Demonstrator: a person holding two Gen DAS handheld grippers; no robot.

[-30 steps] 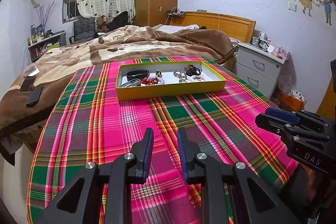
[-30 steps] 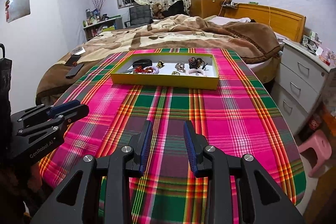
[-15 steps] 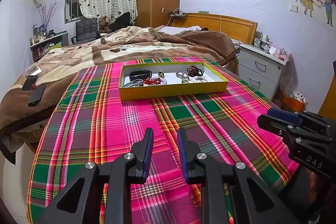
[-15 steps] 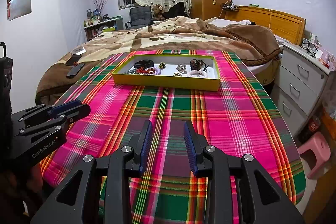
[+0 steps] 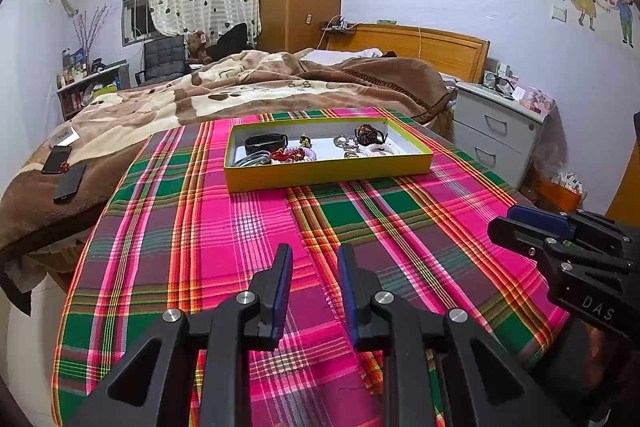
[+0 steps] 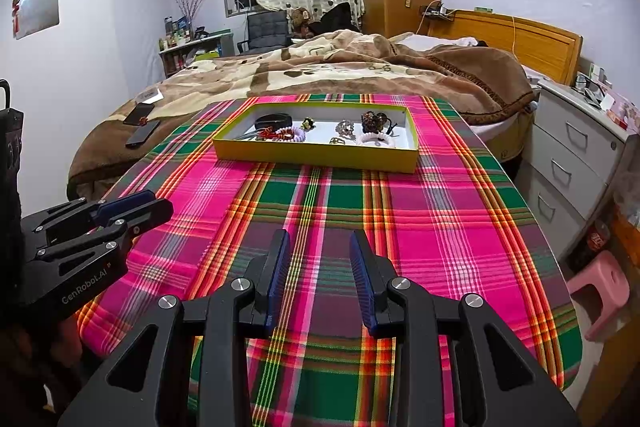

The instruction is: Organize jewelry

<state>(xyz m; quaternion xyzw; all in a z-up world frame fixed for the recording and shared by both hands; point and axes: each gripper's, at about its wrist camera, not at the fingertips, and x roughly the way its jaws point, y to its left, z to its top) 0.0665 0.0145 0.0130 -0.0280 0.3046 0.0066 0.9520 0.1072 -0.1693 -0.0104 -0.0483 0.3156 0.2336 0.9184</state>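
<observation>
A shallow yellow box (image 5: 328, 169) (image 6: 316, 157) stands at the far end of the plaid-covered table. It holds several pieces of jewelry: a black band (image 5: 266, 143), a red beaded bracelet (image 5: 286, 155), a white bead bracelet (image 5: 378, 149) and a dark beaded piece (image 6: 372, 120). My left gripper (image 5: 314, 259) is open and empty over the near part of the cloth. My right gripper (image 6: 320, 247) is open and empty, also well short of the box. Each gripper shows at the edge of the other's view.
The plaid cloth (image 6: 400, 227) covers the whole table. A bed with a brown blanket (image 5: 240, 91) lies behind it, with two phones (image 5: 64, 171) on it. A white nightstand (image 6: 576, 155) and a pink stool (image 6: 600, 291) stand to the right.
Both grippers have tilted or risen slightly, so the box sits a little lower and nearer in the views. Both stay open and empty.
</observation>
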